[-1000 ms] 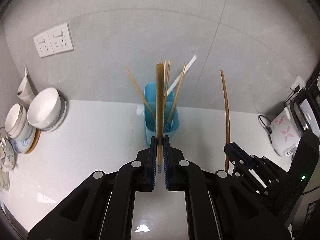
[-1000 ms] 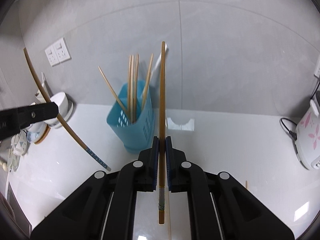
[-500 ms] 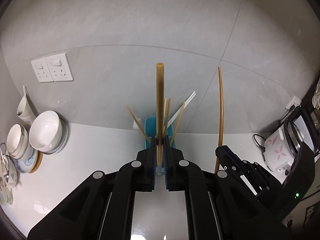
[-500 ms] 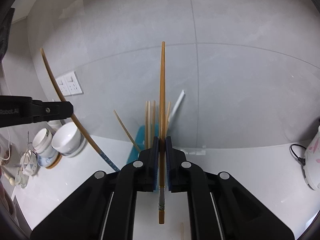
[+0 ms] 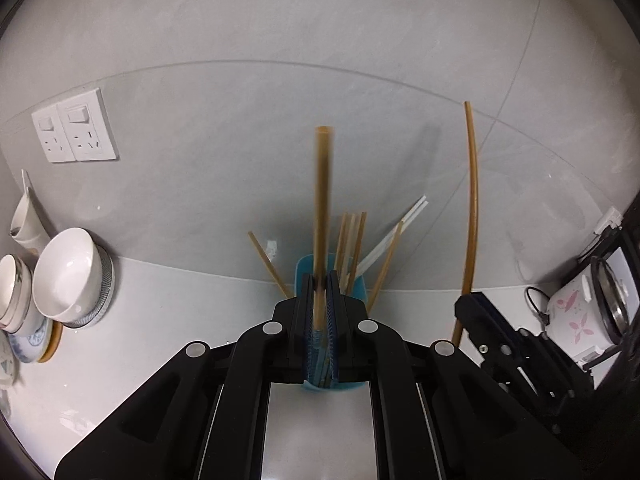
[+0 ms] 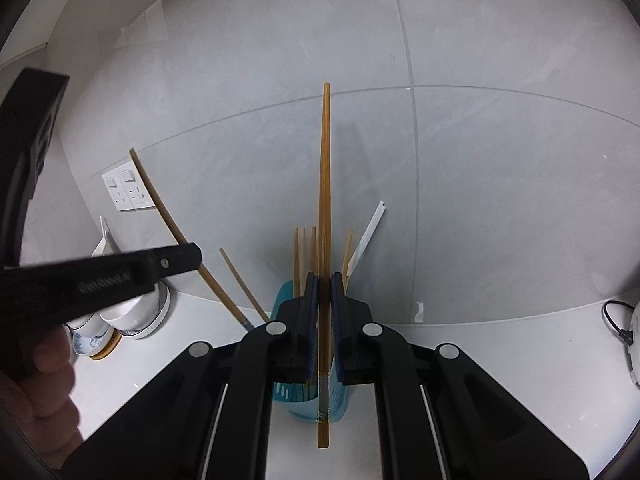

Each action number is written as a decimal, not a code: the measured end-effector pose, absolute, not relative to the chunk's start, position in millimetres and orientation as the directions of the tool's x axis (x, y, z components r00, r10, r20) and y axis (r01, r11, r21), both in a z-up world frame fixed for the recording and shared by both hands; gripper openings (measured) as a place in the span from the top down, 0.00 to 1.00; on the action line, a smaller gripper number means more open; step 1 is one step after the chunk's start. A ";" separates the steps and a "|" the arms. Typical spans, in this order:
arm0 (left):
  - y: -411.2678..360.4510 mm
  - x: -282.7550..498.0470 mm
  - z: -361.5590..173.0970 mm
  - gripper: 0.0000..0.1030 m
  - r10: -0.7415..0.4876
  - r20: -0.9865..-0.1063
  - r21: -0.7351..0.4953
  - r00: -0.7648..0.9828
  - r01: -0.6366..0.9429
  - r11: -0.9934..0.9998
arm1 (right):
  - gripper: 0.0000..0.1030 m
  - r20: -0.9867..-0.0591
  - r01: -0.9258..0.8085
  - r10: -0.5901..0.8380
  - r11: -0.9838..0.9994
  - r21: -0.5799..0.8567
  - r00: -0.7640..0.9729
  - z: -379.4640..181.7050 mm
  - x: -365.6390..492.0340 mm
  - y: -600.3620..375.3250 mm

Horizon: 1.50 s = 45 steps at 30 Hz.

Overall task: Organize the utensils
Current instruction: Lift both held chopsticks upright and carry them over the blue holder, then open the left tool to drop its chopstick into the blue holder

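Since the earlier frames both grippers had drawn back from the blue perforated plastic utensil holder [image 5: 352, 284], so that it sat lower and smaller behind the jaws, and the wall filled more of each view. The holder stood on the white worktop [image 5: 168, 320] against the grey tiled wall [image 5: 280, 140], with several thin wooden chopsticks [image 5: 354, 240] and a pair of white chopsticks [image 5: 394, 230] leaning out of it at different angles.

The left gripper [image 5: 320, 320] was clamped tight on a brown wooden chopstick [image 5: 323, 200], which rose straight up between its blue pads, blurred along its length, in line with the holder behind it. The right gripper [image 6: 324, 320] was likewise closed narrowly on a second brown wooden chopstick [image 6: 325, 184], whose patterned lower end hung below the pads in front of the holder. In the left wrist view this second chopstick showed as a long curved stick to the right, apart from the holder, and in the right wrist view the first chopstick slanted up to the left, clear of the holder's contents.

To the left of the holder, well apart, stacked white ceramic bowls [image 5: 68, 272] lay tilted on a blue-patterned plate [image 5: 28, 340]. A white double wall socket [image 5: 74, 130] was on the wall above them. At the far right stood a white rice cooker with pink flowers [image 5: 580, 312] and its black cord [image 5: 536, 300]. A person's hand [image 6: 44, 384] showed at the lower left of the right wrist view.
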<state>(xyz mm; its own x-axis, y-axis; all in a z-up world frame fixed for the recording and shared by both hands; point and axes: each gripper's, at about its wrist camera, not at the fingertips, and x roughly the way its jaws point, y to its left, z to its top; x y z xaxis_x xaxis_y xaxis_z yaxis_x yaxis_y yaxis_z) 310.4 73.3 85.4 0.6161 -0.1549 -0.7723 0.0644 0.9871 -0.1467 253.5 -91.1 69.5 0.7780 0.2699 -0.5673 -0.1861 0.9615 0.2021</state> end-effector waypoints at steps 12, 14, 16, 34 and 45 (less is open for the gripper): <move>64.3 341.4 26.3 0.94 -0.159 -0.817 -0.147 0.554 0.067 0.987 | 0.94 -0.586 -0.188 0.274 0.961 0.205 0.763 56.0 275.8 -92.5; 63.6 341.8 24.4 0.94 -0.156 -0.811 -0.140 0.564 0.072 0.988 | 0.94 -0.591 -0.187 0.274 0.961 0.205 0.759 53.9 278.4 -88.2; 64.1 340.4 24.5 0.89 -0.150 -0.800 -0.133 0.581 0.072 0.988 | 0.94 -0.595 -0.185 0.273 0.961 0.206 0.756 52.5 280.3 -87.5; 101.6 300.4 25.1 0.09 -0.065 -0.722 -0.068 0.689 0.022 0.997 | 0.94 -0.516 -0.255 0.365 0.928 0.273 0.775 45.7 284.5 -80.3; 127.0 302.8 -0.6 0.06 -0.063 -0.730 -0.094 0.681 -0.009 0.996 | 0.94 -0.499 -0.281 0.383 0.921 0.270 0.777 14.9 286.4 -61.4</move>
<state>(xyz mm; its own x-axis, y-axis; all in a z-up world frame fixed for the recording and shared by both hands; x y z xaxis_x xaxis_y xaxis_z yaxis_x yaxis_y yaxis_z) 302.8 127.0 -0.6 0.6809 -0.0628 -0.7297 -0.0092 0.9955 -0.0943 286.4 -61.4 14.9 0.7770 0.3833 -0.4993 -0.2811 0.9210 0.2696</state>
